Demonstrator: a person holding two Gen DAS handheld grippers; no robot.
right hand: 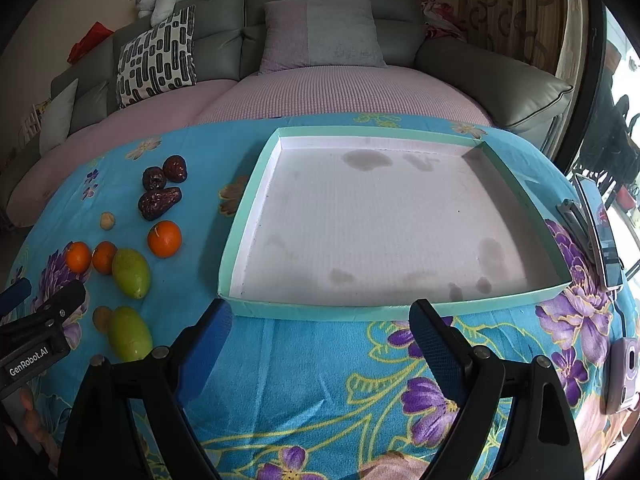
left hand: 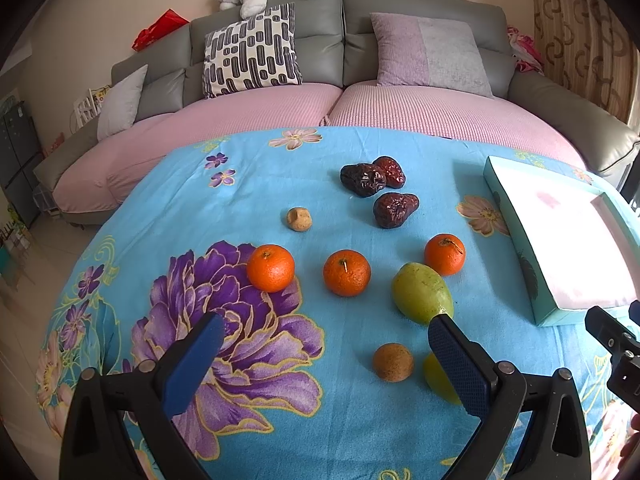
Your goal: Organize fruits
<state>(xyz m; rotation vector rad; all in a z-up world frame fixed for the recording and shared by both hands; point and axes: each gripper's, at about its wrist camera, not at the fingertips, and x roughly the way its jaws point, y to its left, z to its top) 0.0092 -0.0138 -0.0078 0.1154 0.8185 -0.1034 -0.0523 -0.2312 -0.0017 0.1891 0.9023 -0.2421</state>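
Fruit lies on a blue floral cloth (left hand: 256,184). In the left wrist view I see three oranges (left hand: 346,272), a green mango (left hand: 422,292), three dark dried dates (left hand: 363,179), a brown round fruit (left hand: 393,362), a small tan nut (left hand: 299,219) and a second green fruit (left hand: 438,378) half hidden by a finger. My left gripper (left hand: 326,330) hangs open above the cloth, near the mango. A shallow teal tray (right hand: 256,312) with a white, stained floor sits before my right gripper (right hand: 320,320), which is open with nothing between its fingers.
A grey sofa (left hand: 340,28) with pink covers and cushions runs behind the table. A phone on a stand (right hand: 600,228) and a small pink device (right hand: 624,372) sit at the table's right edge. The other gripper's body shows at each view's side.
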